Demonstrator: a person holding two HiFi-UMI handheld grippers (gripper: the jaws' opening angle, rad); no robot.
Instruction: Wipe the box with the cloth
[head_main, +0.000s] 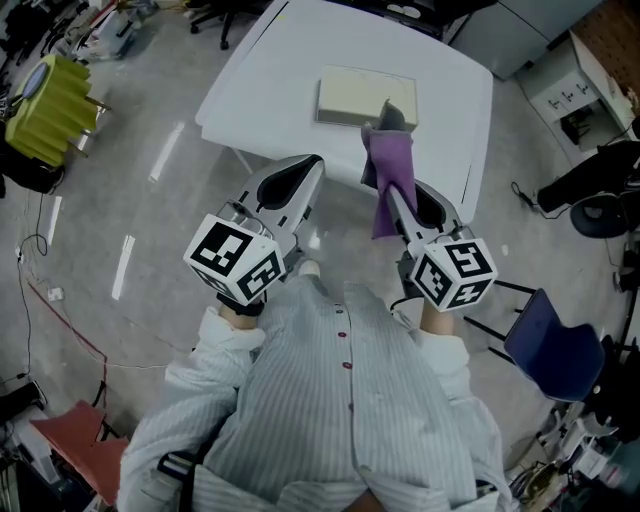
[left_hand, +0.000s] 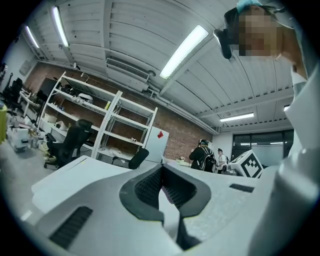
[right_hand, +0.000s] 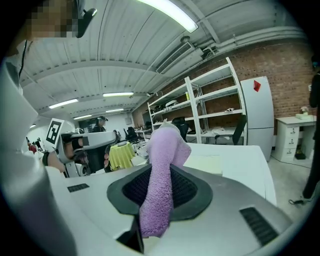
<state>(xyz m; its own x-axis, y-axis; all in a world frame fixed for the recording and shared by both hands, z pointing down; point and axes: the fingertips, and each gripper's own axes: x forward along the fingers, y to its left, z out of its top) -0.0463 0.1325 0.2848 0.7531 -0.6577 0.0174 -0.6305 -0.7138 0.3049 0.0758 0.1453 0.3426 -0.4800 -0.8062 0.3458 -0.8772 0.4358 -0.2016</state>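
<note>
Box (head_main: 355, 97) on table (head_main: 270, 80), toward far side. Cloth (head_main: 388, 170) just before box, between jaws of right gripper (head_main: 393, 192). Left gripper (head_main: 312, 165) left of cloth, apart from it, at near table edge. Chair (head_main: 545, 335) on floor, right of table.

A white table (head_main: 260, 90) fills the upper middle of the head view, standing on a grey floor (head_main: 150, 250). A yellow-green cover (head_main: 48, 110) lies upper left, a white cabinet (head_main: 575, 85) upper right and a blue chair (head_main: 548, 345) lower right. In the left gripper view, metal shelves (left_hand: 100, 125) line a brick wall (left_hand: 185, 135), and two people (left_hand: 202, 155) stand far off.
</note>
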